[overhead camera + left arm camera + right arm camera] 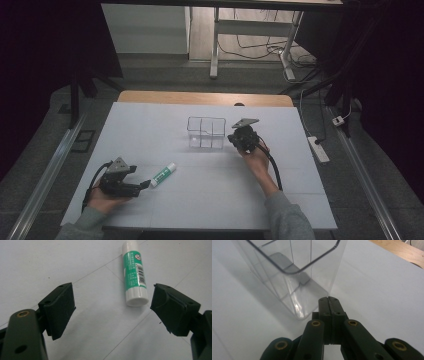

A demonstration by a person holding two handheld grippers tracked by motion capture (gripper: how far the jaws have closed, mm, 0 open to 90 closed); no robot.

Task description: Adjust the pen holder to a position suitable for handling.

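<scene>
The table [165,200] is the largest thing here: a flat, matte, pale grey-white sheet crossed by thin seam lines, with a strip of light wood showing along its far edge.

Past the middle of the table, toward that far edge, stands a clear plastic organizer [206,133], a box with thin, glossy walls, rounded corners and inner dividers that split it into compartments. Seen close in the right gripper view, the organizer [294,277] is empty and throws soft grey reflections on the table.

The right gripper [239,141], black with a grey three-cornered plate on top, stands just beside the organizer's right wall; its jaws are pressed fully together with nothing between them, tips touching or nearly touching the wall's base [328,300].

The left gripper [142,184] is near the table's front left, well apart from the organizer. Its matte black jaws are spread wide and hold nothing [112,305].

The glue stick [163,175] lies flat on the table, just ahead of those open jaws and in front of the organizer. It is a smooth white cylinder with a green label [134,272] bearing a barcode, a small round prohibition symbol and print too small to read.
</scene>
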